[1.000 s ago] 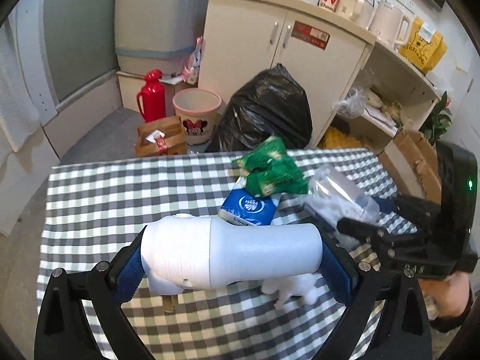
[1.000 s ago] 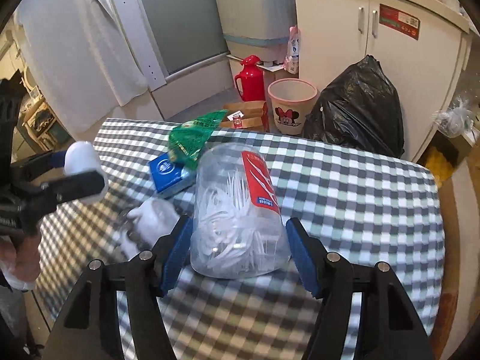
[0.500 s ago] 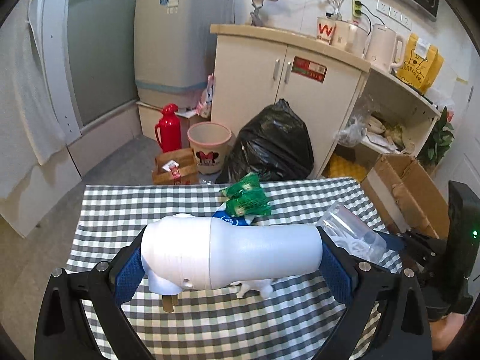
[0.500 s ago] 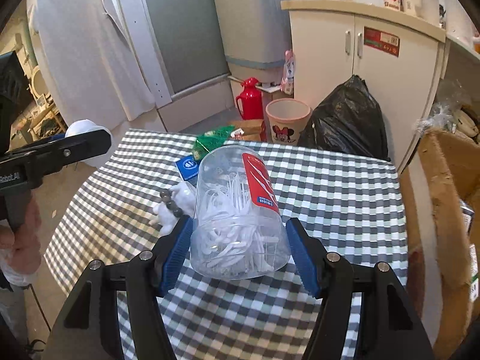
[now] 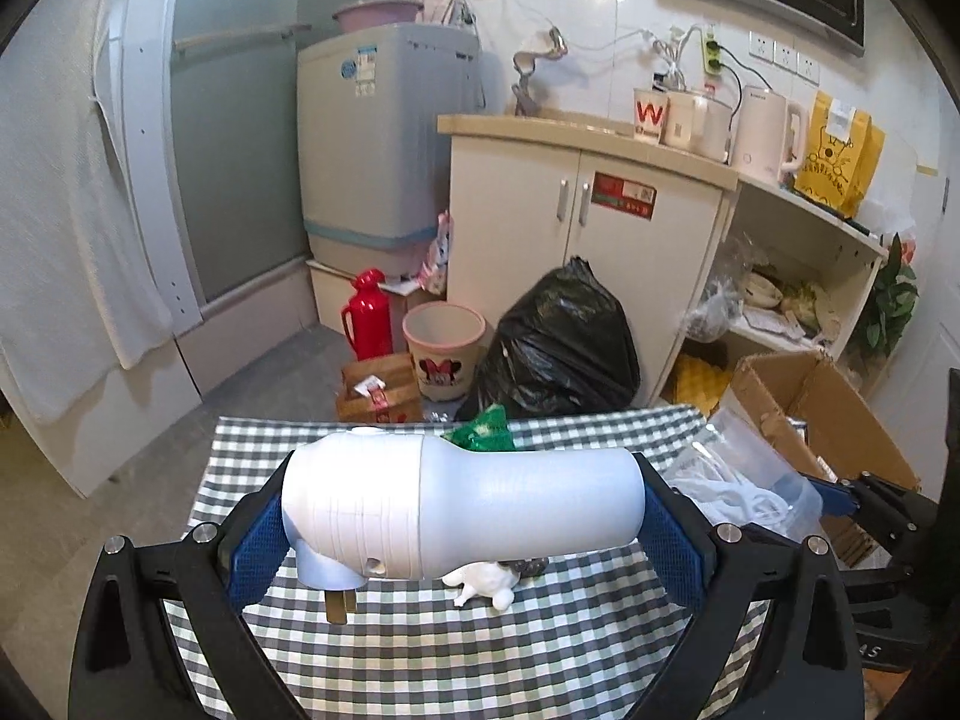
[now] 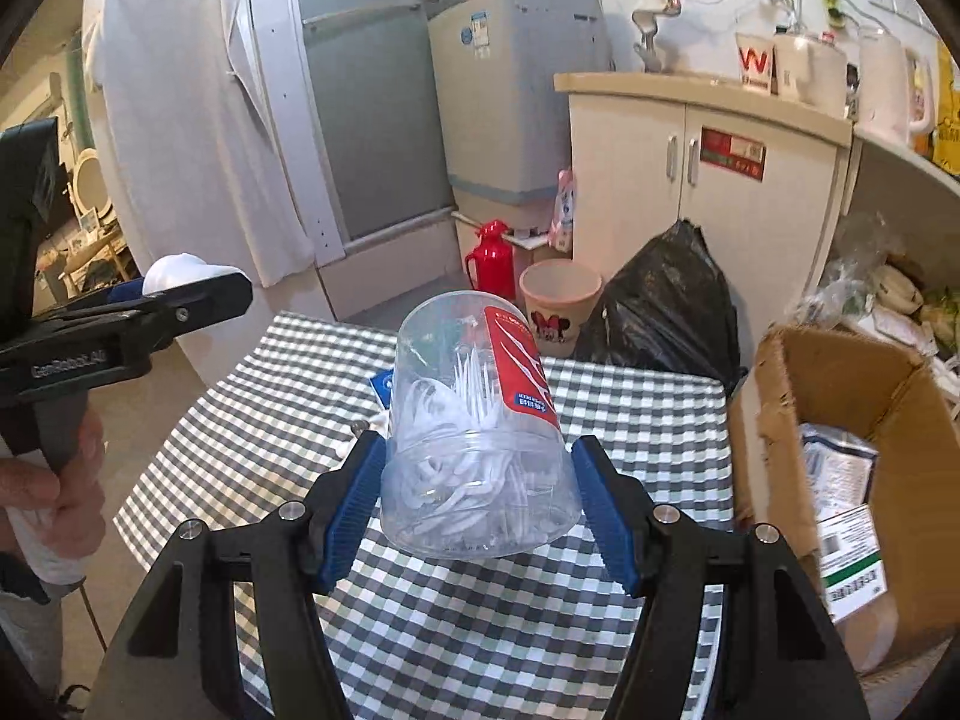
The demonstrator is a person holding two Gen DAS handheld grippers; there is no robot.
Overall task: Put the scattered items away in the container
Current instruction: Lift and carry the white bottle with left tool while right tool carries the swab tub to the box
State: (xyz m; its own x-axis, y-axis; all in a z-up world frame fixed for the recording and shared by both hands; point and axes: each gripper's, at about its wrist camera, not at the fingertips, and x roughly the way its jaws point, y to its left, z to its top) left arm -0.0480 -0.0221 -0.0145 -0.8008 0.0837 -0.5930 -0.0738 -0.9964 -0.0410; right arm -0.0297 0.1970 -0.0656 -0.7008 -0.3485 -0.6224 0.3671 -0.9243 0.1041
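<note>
Jaws stay clenched — left gripper (image 5: 462,525) on white plug (image 5: 456,510), right gripper (image 6: 480,510) on clear tub (image 6: 477,438) — both now higher above the table (image 6: 600,630).

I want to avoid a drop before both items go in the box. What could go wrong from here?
1. The left gripper holds the long white plug-in device only by its two ends, so it may pivot and slip.
2. The right gripper squeezes the clear plastic jar near its base; smooth walls could slide out.
3. The cardboard box already holds packages, so space may be tight.

Bright, sharp, fisheye-warped edges
</note>
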